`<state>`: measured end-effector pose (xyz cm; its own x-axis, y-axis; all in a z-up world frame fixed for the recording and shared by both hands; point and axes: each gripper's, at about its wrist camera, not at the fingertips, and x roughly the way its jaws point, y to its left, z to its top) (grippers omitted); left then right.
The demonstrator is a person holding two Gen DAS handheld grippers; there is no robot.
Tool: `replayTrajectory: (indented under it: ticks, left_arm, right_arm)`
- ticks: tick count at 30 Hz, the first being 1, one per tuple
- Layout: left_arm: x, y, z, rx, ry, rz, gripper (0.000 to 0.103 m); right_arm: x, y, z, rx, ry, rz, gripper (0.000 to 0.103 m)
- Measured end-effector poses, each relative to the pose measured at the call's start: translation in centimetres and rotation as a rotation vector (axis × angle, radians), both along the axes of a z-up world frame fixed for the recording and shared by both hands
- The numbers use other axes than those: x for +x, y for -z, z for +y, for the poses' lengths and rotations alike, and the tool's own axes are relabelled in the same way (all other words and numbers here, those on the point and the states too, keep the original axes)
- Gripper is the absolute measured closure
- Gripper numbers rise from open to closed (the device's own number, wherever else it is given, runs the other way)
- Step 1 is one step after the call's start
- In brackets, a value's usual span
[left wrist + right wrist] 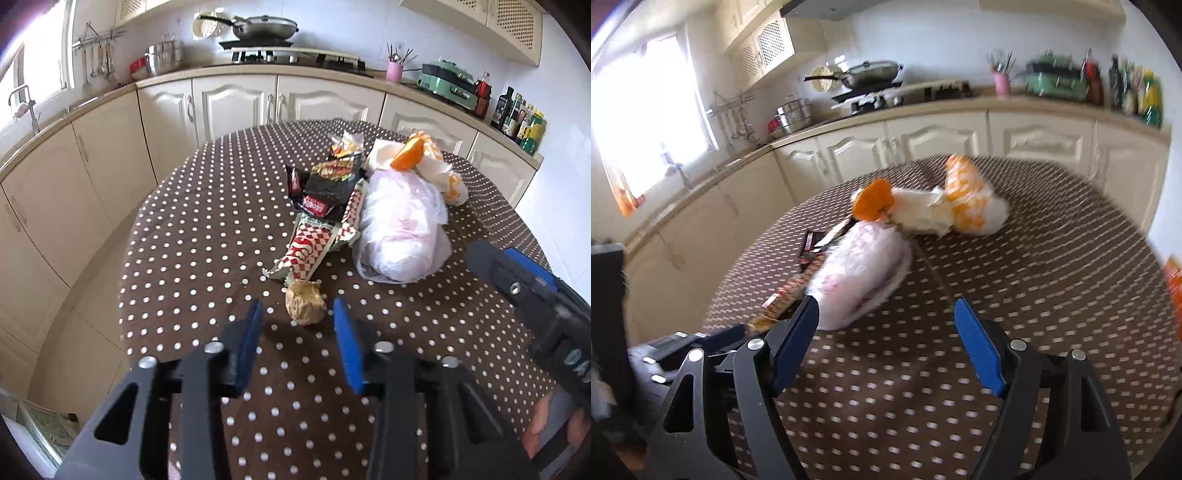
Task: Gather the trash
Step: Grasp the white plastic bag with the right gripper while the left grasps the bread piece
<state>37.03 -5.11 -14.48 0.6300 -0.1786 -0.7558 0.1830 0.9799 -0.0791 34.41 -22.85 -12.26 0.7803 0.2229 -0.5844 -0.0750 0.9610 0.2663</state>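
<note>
While the left claw gapes before a brown paper wad – unseen rightward – right claw apart, empty.

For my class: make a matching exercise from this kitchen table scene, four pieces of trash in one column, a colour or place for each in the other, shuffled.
Things
1. crumpled paper ball
2. plastic bag
3. checked wrapper
4. noodle packet

Descriptions
A. red and white
B. brown, nearest the left hand-held gripper
C. black, beyond the checked wrapper
D. translucent white, bulging

Pairs: 1-B, 2-D, 3-A, 4-C
</note>
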Motion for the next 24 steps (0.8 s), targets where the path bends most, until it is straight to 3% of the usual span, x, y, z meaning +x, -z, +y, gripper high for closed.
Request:
replayTrajectory:
  ticks: [2,10,11,12,15,18,24]
  left_arm:
    - [0.3,0.2,-0.1,-0.006,0.005,-0.002,0.081]
    - [-1.2,-1.1,1.6,-0.063,0.013,-0.044,0.082]
    - [-1.6,-1.4,2.0,-0.071,0.010,-0.051,0.082]
    - [-1.8,-1.5,2.2,-0.075,0.008,-0.055,0.082]
    - [-2.7,-2.2,3.1,-0.084,-0.002,-0.072,0.082]
    - [-3.6,-2.7,3.9,-0.094,-0.009,-0.088,0.082]
    - [-5.6,-3.9,5.5,-0.144,-0.011,-0.114,0.082]
  right_arm:
    - [0.7,-0.1,0.2,0.033,-0.007,0.011,0.030]
    - [4.1,0.4,1.4,0.105,-0.034,0.078,0.030]
    - [4.6,0.7,1.4,0.134,-0.039,0.095,0.033]
    - [5.0,1.0,1.2,0.162,-0.040,0.112,0.045]
    - [5.6,1.1,1.1,0.197,-0.062,0.130,0.065]
    - [4.6,0.5,0.8,0.186,-0.054,0.106,0.071]
    - [-1.1,-1.8,0.8,0.120,-0.028,-0.022,0.072]
